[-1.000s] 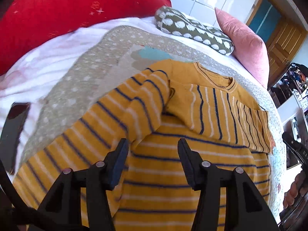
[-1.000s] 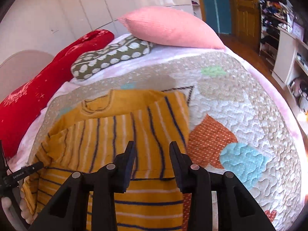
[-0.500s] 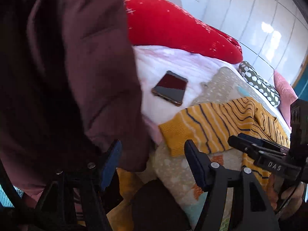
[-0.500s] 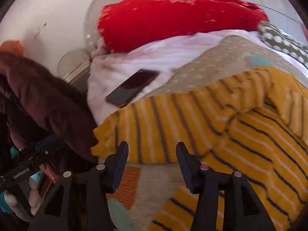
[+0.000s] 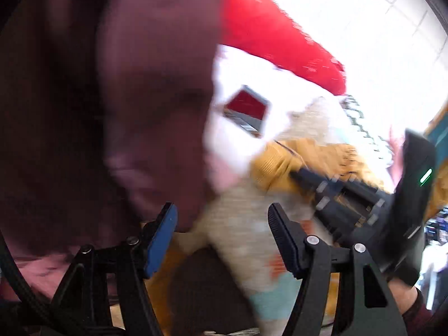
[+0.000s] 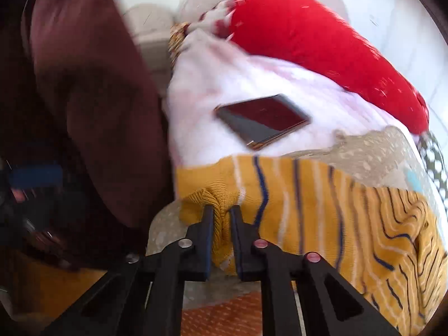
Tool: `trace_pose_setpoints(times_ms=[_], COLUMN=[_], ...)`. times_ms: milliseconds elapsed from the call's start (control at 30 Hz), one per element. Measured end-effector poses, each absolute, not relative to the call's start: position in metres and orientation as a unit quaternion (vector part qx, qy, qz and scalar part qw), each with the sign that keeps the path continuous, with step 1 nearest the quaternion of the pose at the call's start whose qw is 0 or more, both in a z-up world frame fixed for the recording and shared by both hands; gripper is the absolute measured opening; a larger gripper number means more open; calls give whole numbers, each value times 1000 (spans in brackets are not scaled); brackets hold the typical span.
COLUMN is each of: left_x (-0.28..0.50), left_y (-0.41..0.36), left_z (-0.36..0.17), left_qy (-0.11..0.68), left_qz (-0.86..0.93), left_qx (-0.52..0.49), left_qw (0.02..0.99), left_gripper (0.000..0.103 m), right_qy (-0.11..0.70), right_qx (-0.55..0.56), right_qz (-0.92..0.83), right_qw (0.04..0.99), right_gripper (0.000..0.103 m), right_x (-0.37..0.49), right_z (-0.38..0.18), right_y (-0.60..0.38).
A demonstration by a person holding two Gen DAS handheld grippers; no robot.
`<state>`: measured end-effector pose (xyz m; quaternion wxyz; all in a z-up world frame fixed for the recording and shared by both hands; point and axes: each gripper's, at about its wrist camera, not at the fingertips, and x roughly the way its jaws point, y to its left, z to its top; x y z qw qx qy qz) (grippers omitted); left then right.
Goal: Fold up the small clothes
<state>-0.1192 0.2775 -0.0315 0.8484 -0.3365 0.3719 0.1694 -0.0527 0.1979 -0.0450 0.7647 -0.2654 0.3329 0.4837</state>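
A mustard sweater [image 6: 322, 210] with navy and white stripes lies on the patterned quilt [image 6: 364, 151]. One of its sleeves stretches left toward the bed's edge. My right gripper [image 6: 222, 210] is closing, and its jaws pinch the bunched ribbed cuff [image 6: 196, 198] of that sleeve. In the left wrist view the same right gripper [image 5: 296, 175] bites the cuff [image 5: 274, 165] from the right. My left gripper [image 5: 221, 210] hangs open over the quilt's edge [image 5: 240, 224] with nothing held. The picture is blurred.
A dark phone [image 6: 263, 120] lies on the white sheet just beyond the cuff. A red pillow [image 6: 308, 42] runs along the back. A person's maroon padded coat [image 5: 112, 112] fills the left side of both views, close to the grippers.
Both grippers swung from the sweater's body to the bed's left edge. The right gripper, open over the sleeve half a second ago, has shut on the cuff. The left stayed open.
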Motion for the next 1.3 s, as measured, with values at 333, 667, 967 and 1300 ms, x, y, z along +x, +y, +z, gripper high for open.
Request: trace_pose_setpoints(times_ms=[333, 667, 967, 1300], left_x=[29, 181, 178, 128], left_y=[178, 101, 153, 84], left_z=[3, -71, -52, -51], left_qy=[339, 411, 375, 379], left_qz=[-97, -280, -201, -261], left_qx=[-347, -489, -509, -483], left_qw=[869, 717, 748, 745], left_gripper=[77, 81, 81, 83], right_qy=[315, 328, 303, 310], right_qx=[11, 78, 99, 146], right_qz=[348, 270, 251, 252], right_qw=[883, 902, 914, 905], right_gripper=[9, 9, 9, 10], right_x=[105, 144, 138, 151], right_z=[112, 123, 136, 144], right_y=[5, -87, -137, -147])
